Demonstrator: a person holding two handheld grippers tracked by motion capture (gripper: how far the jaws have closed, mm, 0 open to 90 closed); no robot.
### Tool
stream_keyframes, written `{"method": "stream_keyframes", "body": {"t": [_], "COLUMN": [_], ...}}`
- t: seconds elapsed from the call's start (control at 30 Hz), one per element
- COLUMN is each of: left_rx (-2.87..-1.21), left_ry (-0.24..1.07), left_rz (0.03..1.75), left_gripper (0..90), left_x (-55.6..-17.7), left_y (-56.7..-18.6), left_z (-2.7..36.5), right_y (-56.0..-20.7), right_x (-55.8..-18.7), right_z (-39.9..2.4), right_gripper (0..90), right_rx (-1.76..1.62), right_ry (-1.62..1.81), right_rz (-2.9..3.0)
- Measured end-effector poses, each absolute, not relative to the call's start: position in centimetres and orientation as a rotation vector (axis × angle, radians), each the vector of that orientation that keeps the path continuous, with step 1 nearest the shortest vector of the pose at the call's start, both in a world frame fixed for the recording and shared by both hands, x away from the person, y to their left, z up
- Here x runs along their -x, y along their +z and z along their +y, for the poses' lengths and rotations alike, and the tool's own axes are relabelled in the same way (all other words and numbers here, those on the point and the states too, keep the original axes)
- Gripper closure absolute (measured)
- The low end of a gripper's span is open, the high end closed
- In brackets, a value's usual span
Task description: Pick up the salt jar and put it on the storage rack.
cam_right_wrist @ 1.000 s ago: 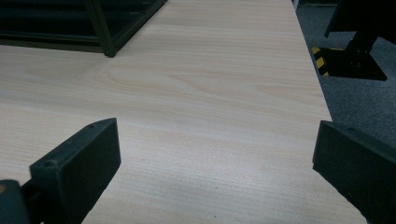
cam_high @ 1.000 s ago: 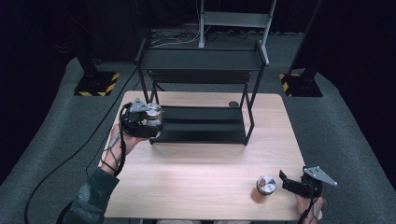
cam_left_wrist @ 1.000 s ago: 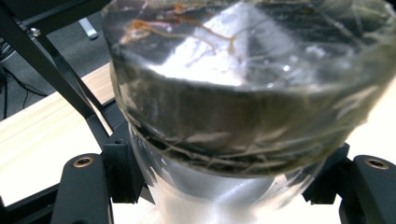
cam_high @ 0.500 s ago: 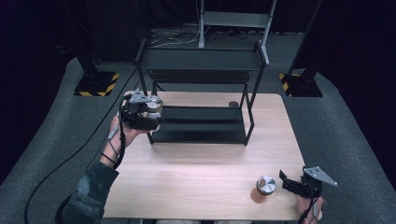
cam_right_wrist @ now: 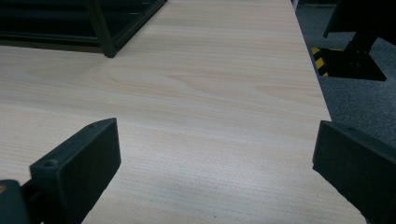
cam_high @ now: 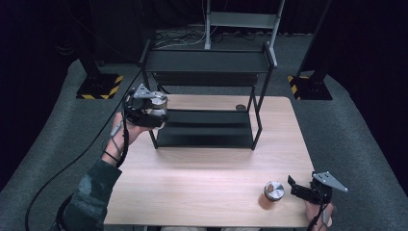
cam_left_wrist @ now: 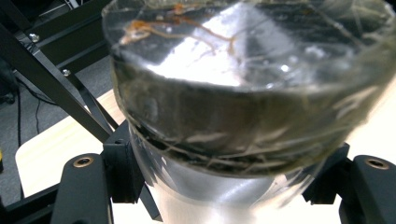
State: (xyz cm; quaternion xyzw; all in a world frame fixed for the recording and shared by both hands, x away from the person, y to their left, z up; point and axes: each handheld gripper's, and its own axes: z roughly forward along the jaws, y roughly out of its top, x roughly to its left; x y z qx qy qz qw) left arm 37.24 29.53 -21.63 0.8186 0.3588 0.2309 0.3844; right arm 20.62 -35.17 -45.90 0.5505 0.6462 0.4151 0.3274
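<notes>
My left gripper (cam_high: 153,111) is shut on a clear glass jar (cam_high: 157,103) and holds it in the air by the left end of the black shelf rack (cam_high: 207,61). In the left gripper view the jar (cam_left_wrist: 243,107) sits close up between the two black jaws of my left gripper (cam_left_wrist: 224,186), with brownish strands inside it. A second jar (cam_high: 273,193), brown with a silver lid, stands on the table near the front right. Just to its right, my right gripper (cam_high: 302,188) is open; its jaws (cam_right_wrist: 210,168) stand wide apart over bare wood.
The rack's lower shelf (cam_high: 207,129) lies at table height across the back middle of the wooden table (cam_high: 192,178). A small round dark object (cam_high: 240,107) lies on the table behind the rack. Black stands with striped bases (cam_high: 98,89) are on the grey floor.
My left hand has lifted the jar and carried it farther from the person, along the rack's left end. The right gripper and the brown jar have stayed put.
</notes>
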Motion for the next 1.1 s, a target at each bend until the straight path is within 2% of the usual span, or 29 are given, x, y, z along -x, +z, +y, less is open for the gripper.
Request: {"method": "stream_keyframes", "body": {"t": [1.1], "left_rx": [-2.093], "left_ry": [0.601], "left_rz": [0.912], "left_gripper": [30.6], "left_x": [-39.1], "left_y": [-17.6], "left_z": [29.0], "right_y": [-45.9], "right_x": [-20.6], "right_z": [-35.0], "right_gripper": [0.0], "right_rx": [-1.444], "right_ry": [1.079], "right_rz": [1.693]}}
